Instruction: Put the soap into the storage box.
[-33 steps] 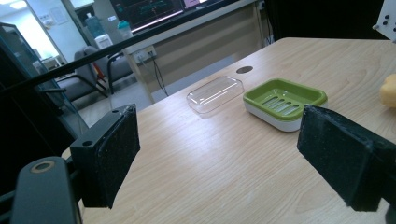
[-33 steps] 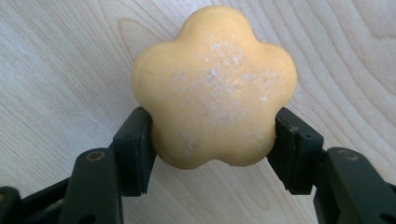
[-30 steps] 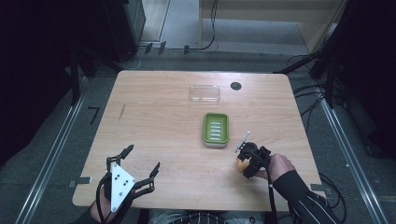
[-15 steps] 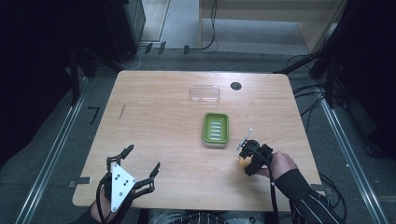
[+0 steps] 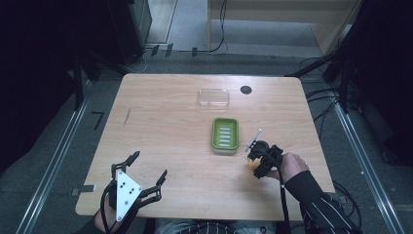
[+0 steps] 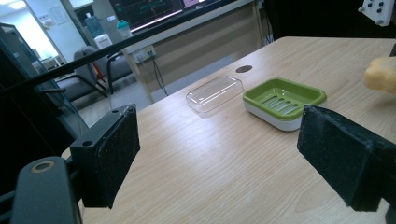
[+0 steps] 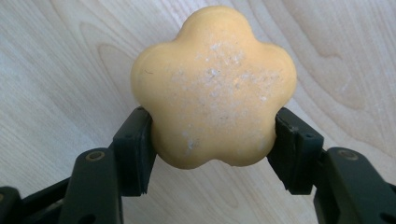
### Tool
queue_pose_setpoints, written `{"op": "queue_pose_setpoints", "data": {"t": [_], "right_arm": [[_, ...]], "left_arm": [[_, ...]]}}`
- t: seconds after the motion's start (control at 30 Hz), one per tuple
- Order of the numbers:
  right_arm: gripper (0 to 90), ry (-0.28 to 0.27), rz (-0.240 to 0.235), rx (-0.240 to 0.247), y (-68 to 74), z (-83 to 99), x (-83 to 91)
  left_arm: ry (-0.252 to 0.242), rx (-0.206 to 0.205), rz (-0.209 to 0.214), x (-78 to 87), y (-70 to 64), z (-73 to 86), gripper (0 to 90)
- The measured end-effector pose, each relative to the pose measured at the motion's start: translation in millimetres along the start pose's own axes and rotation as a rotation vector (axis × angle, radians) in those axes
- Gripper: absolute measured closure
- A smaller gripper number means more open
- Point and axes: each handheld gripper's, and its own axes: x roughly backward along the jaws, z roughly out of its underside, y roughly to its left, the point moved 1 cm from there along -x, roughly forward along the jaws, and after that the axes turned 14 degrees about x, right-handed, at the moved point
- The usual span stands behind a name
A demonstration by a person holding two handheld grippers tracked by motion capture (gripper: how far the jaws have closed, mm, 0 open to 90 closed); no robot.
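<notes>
Soap [image 7: 212,86], one yellow-orange bar shaped like a five-lobed flower, matte with a whitish dusty bloom on its face, sits pinched between the black jaws of the right gripper [image 7: 212,140], which press its lower lobes from both sides above the pale wood grain. On the high view that gripper [image 5: 257,157] lies at about four o'clock on the table [image 5: 165,122], just beside the dish [image 5: 225,135], at the dish's four o'clock. One dish: green plastic, rectangular with rounded corners and a slatted floor. One clear plastic lid [image 5: 213,98] lies at its twelve o'clock, apart. The left gripper [image 5: 146,171], at seven o'clock, has its jaws spread wide, their pads rough and black, holding nothing.
</notes>
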Motion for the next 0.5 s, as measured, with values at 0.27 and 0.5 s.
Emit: {"op": "queue_pose_setpoints", "data": {"t": [0.27,0.5], "right_arm": [[40.1,-0.021,0.012,0.006,-4.6,-7.2,3.9],[40.1,-0.034,0.019,0.019,-7.0,-14.8,8.2]], "left_arm": [[-0.001,0.003,-0.001,-0.4,-0.1,0.2,13.5],[-0.001,0.002,-0.001,-0.7,0.0,0.2,13.5]]}}
